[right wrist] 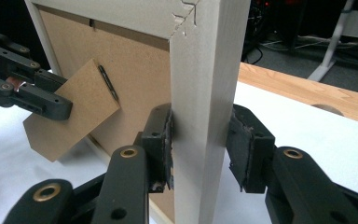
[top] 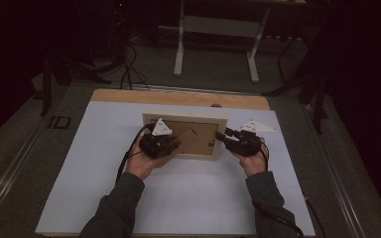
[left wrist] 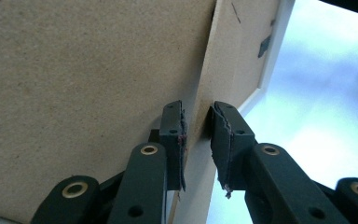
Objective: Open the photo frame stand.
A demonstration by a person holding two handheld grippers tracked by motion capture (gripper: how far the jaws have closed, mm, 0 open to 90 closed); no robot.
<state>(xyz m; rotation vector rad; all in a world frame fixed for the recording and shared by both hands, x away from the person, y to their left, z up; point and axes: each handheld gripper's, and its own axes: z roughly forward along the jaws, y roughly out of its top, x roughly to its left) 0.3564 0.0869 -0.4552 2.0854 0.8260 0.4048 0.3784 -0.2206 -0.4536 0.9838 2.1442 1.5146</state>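
Picture frame point(top: 185, 136) lies face down; my right gripper point(right wrist: 200, 140) clamps its rail steady while my left gripper point(left wrist: 196, 140) pinches the easel stand point(right wrist: 70, 116) outward.

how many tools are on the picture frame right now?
2. The left tool grips the brown stand flap on the frame's back; the right tool clamps the picture frame by its right side rail.
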